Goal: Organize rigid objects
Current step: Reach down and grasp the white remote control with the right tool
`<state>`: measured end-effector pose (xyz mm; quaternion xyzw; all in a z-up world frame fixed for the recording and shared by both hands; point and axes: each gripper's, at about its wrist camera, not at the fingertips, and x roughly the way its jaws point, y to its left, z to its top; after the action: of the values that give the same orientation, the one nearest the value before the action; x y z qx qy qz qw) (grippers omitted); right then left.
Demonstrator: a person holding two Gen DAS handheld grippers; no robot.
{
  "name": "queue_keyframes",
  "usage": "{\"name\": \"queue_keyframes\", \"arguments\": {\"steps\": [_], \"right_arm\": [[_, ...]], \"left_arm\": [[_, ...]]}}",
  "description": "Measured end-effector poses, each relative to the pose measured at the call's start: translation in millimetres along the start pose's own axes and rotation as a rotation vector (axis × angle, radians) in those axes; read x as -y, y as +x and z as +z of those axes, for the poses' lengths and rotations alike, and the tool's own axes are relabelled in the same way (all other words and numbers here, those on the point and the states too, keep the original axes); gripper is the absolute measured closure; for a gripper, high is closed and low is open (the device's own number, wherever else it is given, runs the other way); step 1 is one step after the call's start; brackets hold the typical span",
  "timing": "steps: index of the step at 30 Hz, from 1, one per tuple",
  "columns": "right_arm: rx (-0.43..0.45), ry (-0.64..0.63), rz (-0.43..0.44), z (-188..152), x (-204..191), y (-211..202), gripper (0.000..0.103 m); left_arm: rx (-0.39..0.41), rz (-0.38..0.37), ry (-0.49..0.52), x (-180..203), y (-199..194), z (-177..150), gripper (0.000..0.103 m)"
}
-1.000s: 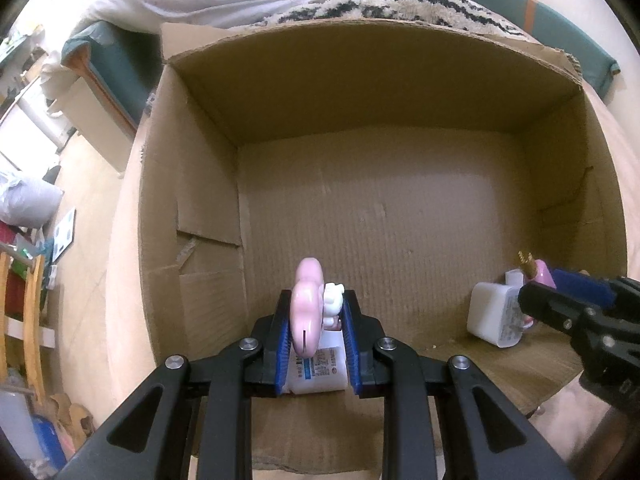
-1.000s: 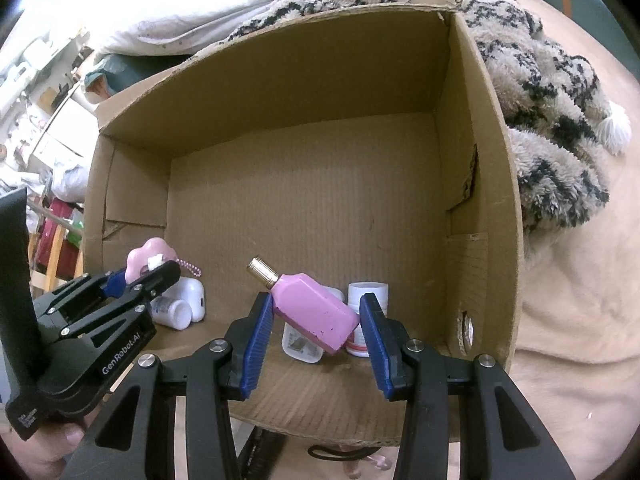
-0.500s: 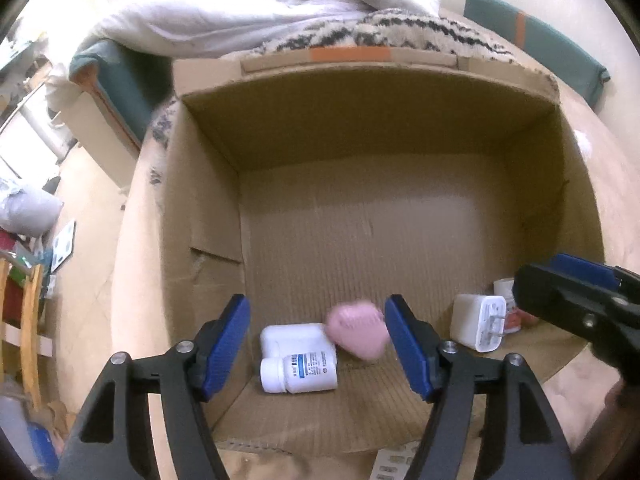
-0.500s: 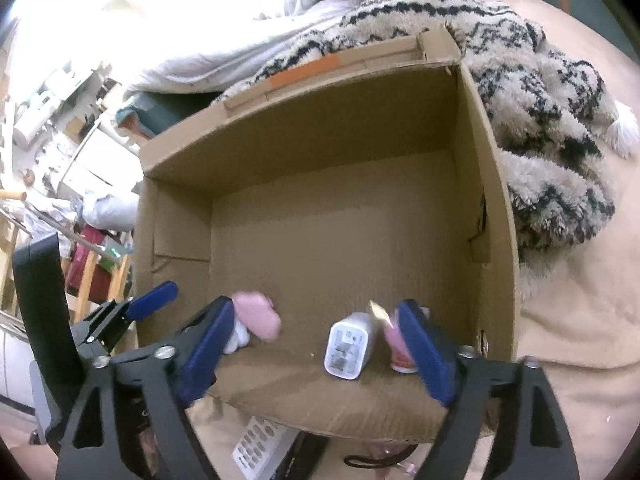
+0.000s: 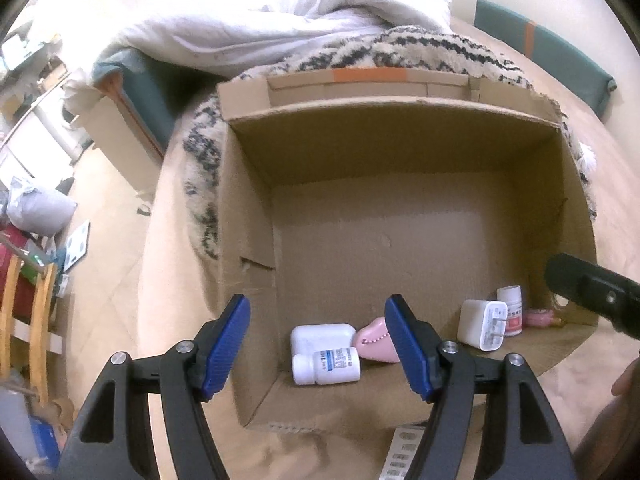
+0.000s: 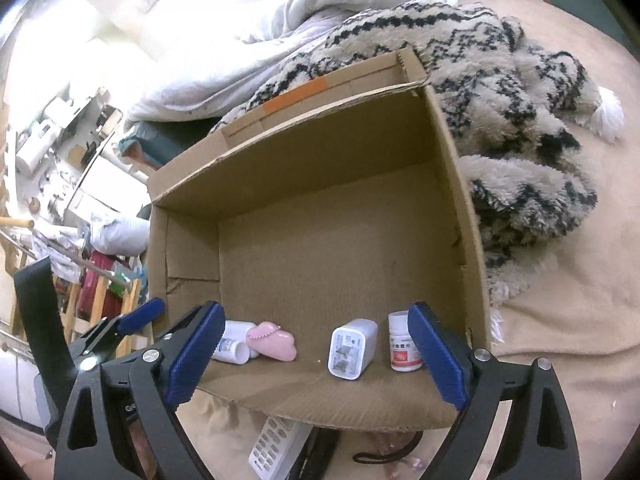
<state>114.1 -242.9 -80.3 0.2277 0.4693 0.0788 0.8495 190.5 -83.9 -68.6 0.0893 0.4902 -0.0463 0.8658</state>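
Observation:
An open cardboard box [image 5: 248, 184] [image 6: 460, 184] lies on the bed. Along its near side lie a white pill bottle [image 5: 326, 366] [image 6: 232, 350], a white case [image 5: 322, 336], a pink charm [image 5: 376, 340] [image 6: 272, 340], a white charger [image 5: 482, 328] [image 6: 352, 346], a red-labelled bottle [image 5: 512, 308] [image 6: 402, 344] and a pink perfume bottle [image 5: 540, 317]. My left gripper [image 5: 318, 344] is open and empty above the box's near edge. My right gripper [image 6: 316, 356] is open and empty, also above the near edge.
A patterned fuzzy blanket [image 6: 520, 128] and white duvet [image 5: 280, 24] lie behind and right of the box. A white remote [image 6: 276, 444] and a black cord [image 6: 384, 452] lie on the tan sheet in front of the box. Furniture and clutter [image 5: 32, 260] stand off the bed to the left.
Both grippers opened and pulled back up from the box. The pink charm dropped beside the white bottle; the pink perfume bottle dropped at the right corner.

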Motion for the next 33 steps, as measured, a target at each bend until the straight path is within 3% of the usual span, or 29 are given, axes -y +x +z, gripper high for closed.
{"name": "queue_keyframes", "arguments": {"steps": [15, 28, 33], "right_arm": [[0.024, 0.008, -0.017, -17.2, 2.6, -26.3, 0.005], [-0.030, 0.030, 0.006, -51.7, 0.6, -31.5, 0.005], [-0.077, 0.043, -0.016, -64.3, 3.3, -25.6, 0.005]], "left_arm": [[-0.049, 0.004, -0.088, -26.6, -27.4, -29.2, 0.036], [-0.158, -0.009, -0.214, -49.4, -29.5, -72.5, 0.036], [-0.167, 0.010, -0.238, -56.9, -25.0, -80.2, 0.036]]}}
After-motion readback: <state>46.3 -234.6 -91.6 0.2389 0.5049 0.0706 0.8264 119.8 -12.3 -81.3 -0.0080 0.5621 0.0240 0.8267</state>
